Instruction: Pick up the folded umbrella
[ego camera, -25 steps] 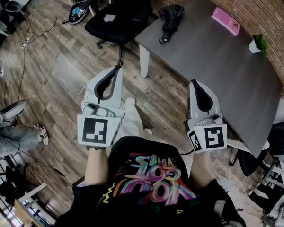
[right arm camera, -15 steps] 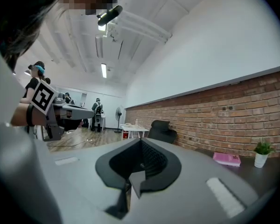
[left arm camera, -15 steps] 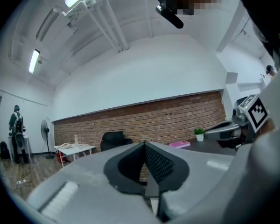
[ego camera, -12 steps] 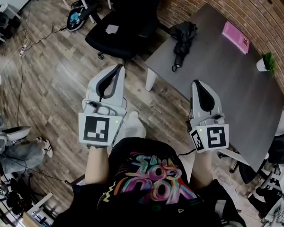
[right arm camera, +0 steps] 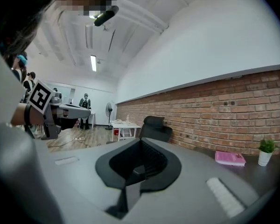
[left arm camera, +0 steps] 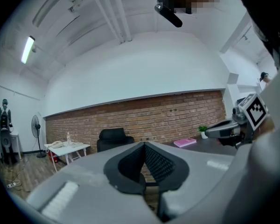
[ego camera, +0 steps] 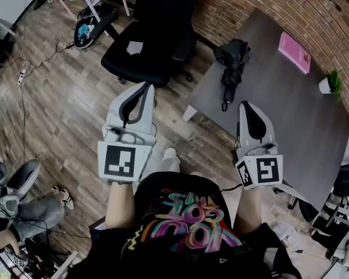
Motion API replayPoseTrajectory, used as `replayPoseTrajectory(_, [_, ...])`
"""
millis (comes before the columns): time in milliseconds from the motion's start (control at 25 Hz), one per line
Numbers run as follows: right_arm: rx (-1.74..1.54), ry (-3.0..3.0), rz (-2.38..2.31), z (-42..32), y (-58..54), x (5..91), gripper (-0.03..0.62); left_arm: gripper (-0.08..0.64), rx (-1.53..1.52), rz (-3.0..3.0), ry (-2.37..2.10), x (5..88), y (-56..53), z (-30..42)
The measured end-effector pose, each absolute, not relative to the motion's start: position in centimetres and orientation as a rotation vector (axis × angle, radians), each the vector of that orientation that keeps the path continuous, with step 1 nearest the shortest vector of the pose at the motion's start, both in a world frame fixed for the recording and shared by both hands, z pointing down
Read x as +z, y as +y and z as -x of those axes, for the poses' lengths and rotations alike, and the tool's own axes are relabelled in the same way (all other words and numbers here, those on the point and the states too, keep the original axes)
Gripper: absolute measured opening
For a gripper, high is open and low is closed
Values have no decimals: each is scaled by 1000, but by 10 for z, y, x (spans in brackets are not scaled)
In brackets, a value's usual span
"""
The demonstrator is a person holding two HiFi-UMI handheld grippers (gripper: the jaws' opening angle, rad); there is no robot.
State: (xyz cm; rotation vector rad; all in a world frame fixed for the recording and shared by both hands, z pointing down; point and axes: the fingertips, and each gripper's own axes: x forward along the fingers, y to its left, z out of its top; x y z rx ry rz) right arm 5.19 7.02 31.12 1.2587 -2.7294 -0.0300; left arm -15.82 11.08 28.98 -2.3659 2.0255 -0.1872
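Note:
The folded black umbrella (ego camera: 231, 63) lies on the near left corner of the dark grey table (ego camera: 279, 97), handle end toward me. My right gripper (ego camera: 248, 106) is held level just short of the table's edge, below the umbrella, shut and empty. Over the wooden floor to the table's left, my left gripper (ego camera: 143, 88) is also shut with nothing in it. In the left gripper view the jaws of the left gripper (left arm camera: 143, 146) meet at the tip. The right gripper (right arm camera: 140, 143) looks the same in its own view. Neither gripper view shows the umbrella.
A black office chair (ego camera: 154, 45) stands left of the table. A pink book (ego camera: 294, 44) and a small potted plant (ego camera: 331, 83) sit on the table by the brick wall. A bag (ego camera: 87, 28) and cables lie on the floor; a seated person's legs (ego camera: 23, 211) are at lower left.
Both grippers have travelled forward toward the table. In the head view the umbrella and table corner have slid down and right, closer to the right gripper. Both grippers stayed shut.

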Motion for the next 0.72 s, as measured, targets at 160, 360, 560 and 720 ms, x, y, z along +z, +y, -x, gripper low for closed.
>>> replayPoseTrajectory(160, [-4, -2685, -1275, -44, 61, 320, 1, 1, -173, 2405, 2045, 299, 97, 171])
replayPoseTrajectory(360, [41, -2639, -1290, -44, 48, 335, 2, 2, -216, 2452, 2058, 322, 80, 179])
replayPoseTrajectory(560, [74, -2617, -1284, -46, 22, 349, 0, 2, -229, 2477, 2050, 333, 48, 176])
replayPoseTrajectory(720, [73, -2623, -1287, -48, -15, 354, 1, 2, -229, 2473, 2038, 333, 10, 172])
